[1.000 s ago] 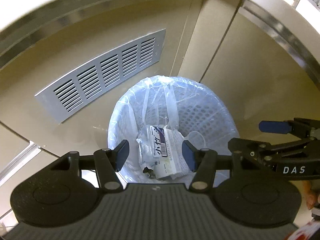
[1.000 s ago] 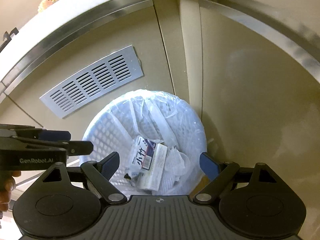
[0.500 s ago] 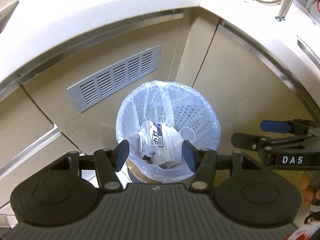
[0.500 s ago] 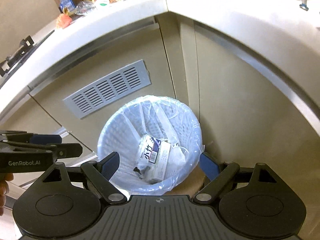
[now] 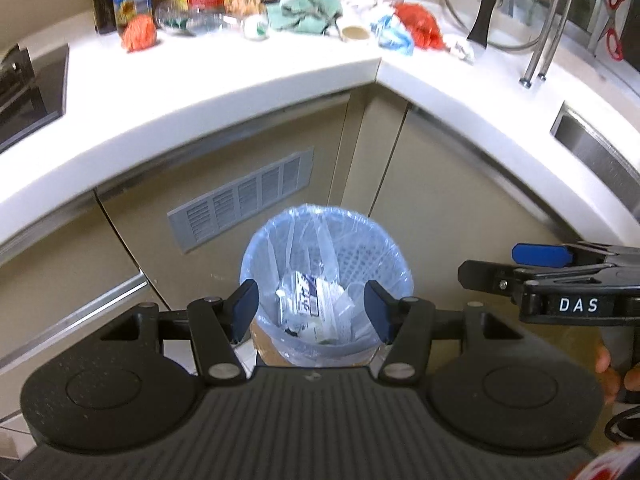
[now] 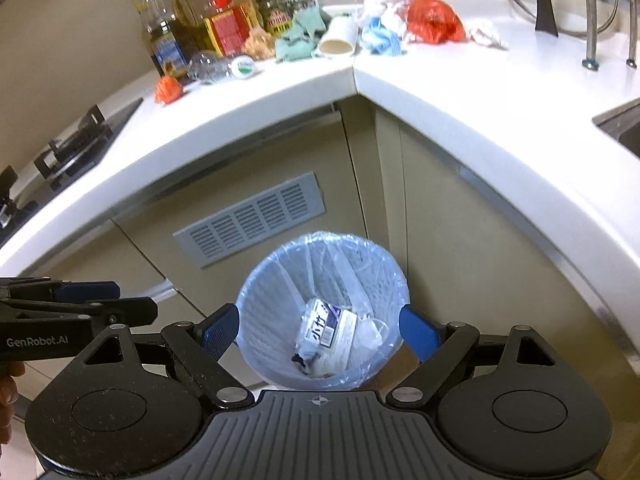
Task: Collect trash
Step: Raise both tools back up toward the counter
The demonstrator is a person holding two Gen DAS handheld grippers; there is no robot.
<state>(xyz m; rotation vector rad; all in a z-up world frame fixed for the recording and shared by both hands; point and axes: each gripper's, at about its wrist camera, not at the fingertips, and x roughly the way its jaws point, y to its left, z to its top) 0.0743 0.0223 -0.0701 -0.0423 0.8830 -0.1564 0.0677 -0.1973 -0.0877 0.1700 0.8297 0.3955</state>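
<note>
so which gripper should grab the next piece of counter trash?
Right, probably. Both grippers are empty above the bin, but the right gripper stands open wider, and the paper cup and red bag lie on its side.

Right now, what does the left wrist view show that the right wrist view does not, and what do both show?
Only the left wrist view shows red scissors hanging at the far right, and the right claw from the side.

Only the right wrist view shows the clear bottles up to their tops, and the left claw from the side.

Both show the lined bin with a printed packet inside, the vent grille, the white counter, a red bag and a paper cup. Both claws are open and empty.
</note>
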